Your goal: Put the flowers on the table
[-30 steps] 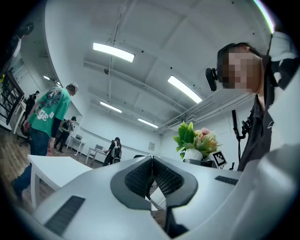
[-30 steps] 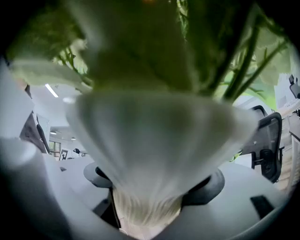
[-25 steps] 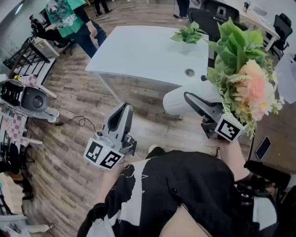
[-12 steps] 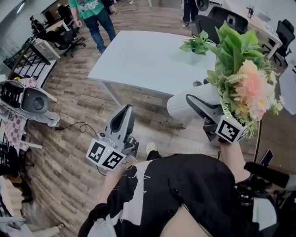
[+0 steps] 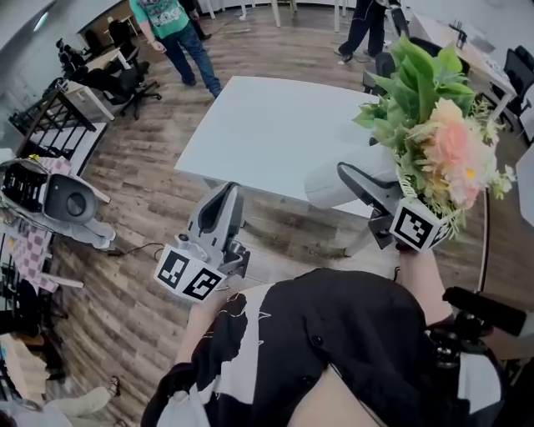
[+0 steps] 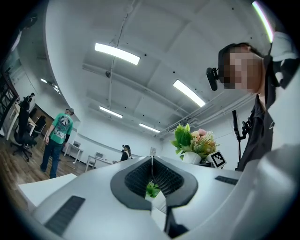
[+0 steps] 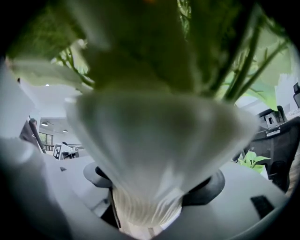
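The flowers (image 5: 434, 125) are a bunch of pink blooms and green leaves in a white ribbed pot (image 7: 154, 140). My right gripper (image 5: 355, 185) is shut on the pot, holding it upright in the air near the white table's (image 5: 267, 125) right front corner. In the right gripper view the pot fills the space between the jaws of the right gripper (image 7: 150, 197). My left gripper (image 5: 227, 196) hangs over the wooden floor in front of the table, shut and holding nothing. The left gripper view shows the left gripper (image 6: 151, 160) with its tips together and the flowers (image 6: 194, 140) beyond them.
A person in a green shirt (image 5: 171, 25) and another person (image 5: 367, 25) stand beyond the table. Office chairs (image 5: 125, 79) are at the back left. A grey machine (image 5: 58, 200) and a cable (image 5: 133, 246) lie on the floor at left. A small green plant (image 6: 152, 189) shows behind the left jaws.
The table has drawn closer and more to the centre as the person walks toward it. Both grippers keep their pose. The small plant on the table is now hidden behind the flowers.
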`<act>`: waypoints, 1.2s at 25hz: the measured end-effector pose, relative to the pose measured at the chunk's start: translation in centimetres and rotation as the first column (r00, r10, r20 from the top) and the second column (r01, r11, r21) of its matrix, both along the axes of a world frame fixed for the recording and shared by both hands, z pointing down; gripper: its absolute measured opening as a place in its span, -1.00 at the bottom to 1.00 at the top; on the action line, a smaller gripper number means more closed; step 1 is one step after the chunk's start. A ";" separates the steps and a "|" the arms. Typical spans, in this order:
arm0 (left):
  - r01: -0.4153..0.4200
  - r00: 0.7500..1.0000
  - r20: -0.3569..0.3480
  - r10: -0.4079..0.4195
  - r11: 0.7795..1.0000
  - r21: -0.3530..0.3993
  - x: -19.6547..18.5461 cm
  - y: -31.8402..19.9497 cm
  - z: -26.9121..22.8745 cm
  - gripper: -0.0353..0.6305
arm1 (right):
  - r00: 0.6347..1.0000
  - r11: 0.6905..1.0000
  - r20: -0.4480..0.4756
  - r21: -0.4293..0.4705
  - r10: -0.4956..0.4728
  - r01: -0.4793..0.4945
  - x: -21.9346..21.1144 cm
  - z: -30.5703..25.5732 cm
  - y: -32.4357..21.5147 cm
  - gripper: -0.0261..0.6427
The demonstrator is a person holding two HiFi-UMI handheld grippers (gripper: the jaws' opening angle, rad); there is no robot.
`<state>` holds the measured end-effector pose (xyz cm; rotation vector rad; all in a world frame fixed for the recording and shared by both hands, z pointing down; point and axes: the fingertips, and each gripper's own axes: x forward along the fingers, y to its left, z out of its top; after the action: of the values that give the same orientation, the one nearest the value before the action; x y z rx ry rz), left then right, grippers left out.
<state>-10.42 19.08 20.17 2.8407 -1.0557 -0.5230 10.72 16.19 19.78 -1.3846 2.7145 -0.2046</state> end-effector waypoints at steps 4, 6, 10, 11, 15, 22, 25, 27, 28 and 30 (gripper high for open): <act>-0.026 1.000 0.018 0.026 1.000 0.012 -2.2 -3.3 -0.4 -0.83 | 1.000 1.000 0.006 0.013 0.008 -0.008 -2.6 -0.5 -3.4 0.31; -0.042 0.999 0.023 0.042 0.999 0.021 -3.1 -4.8 -0.5 -0.83 | 1.000 1.000 0.013 0.017 0.014 -0.014 -3.8 -0.5 -4.8 0.31; -0.070 0.997 0.015 0.070 0.997 0.041 -4.4 -7.4 -0.7 -0.85 | 0.999 1.000 0.018 0.014 0.026 -0.026 -5.7 0.1 -7.1 0.31; -0.073 0.997 0.012 0.072 0.997 0.040 -4.6 -7.9 -0.5 -0.85 | 0.999 1.000 0.014 0.011 0.029 -0.029 -6.0 0.4 -7.5 0.31; -0.067 0.998 0.006 0.067 0.998 0.002 -4.9 -9.4 0.4 -0.85 | 0.999 0.999 -0.008 -0.024 0.043 -0.043 -6.3 1.2 -8.4 0.31; -0.057 0.998 0.011 0.057 0.996 -0.062 -5.3 -10.8 2.2 -0.85 | 0.997 0.996 -0.027 -0.050 0.071 -0.072 -5.7 1.8 -10.2 0.31; -0.059 0.998 0.012 0.060 0.996 -0.070 -5.6 -11.3 2.5 -0.85 | 0.997 0.995 -0.026 -0.064 0.079 -0.080 -5.8 2.2 -10.9 0.31; -0.062 0.998 -0.007 0.062 0.995 -0.075 -5.7 -12.4 2.3 -0.86 | 0.997 0.994 -0.028 -0.081 0.073 -0.075 -6.0 2.6 -12.1 0.31; -0.061 0.998 -0.016 0.060 0.995 -0.075 -5.7 -13.2 2.2 -0.86 | 0.997 0.994 -0.030 -0.087 0.066 -0.068 -6.1 2.6 -13.0 0.31; -0.052 0.999 -0.015 0.051 0.996 -0.069 -5.5 -15.2 1.7 -0.86 | 0.998 0.994 -0.034 -0.091 0.055 -0.058 -6.0 2.4 -15.0 0.31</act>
<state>-15.91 3.85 21.90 2.7921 -0.9752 -0.4899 4.69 1.14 22.23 -1.4986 2.7191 -0.3098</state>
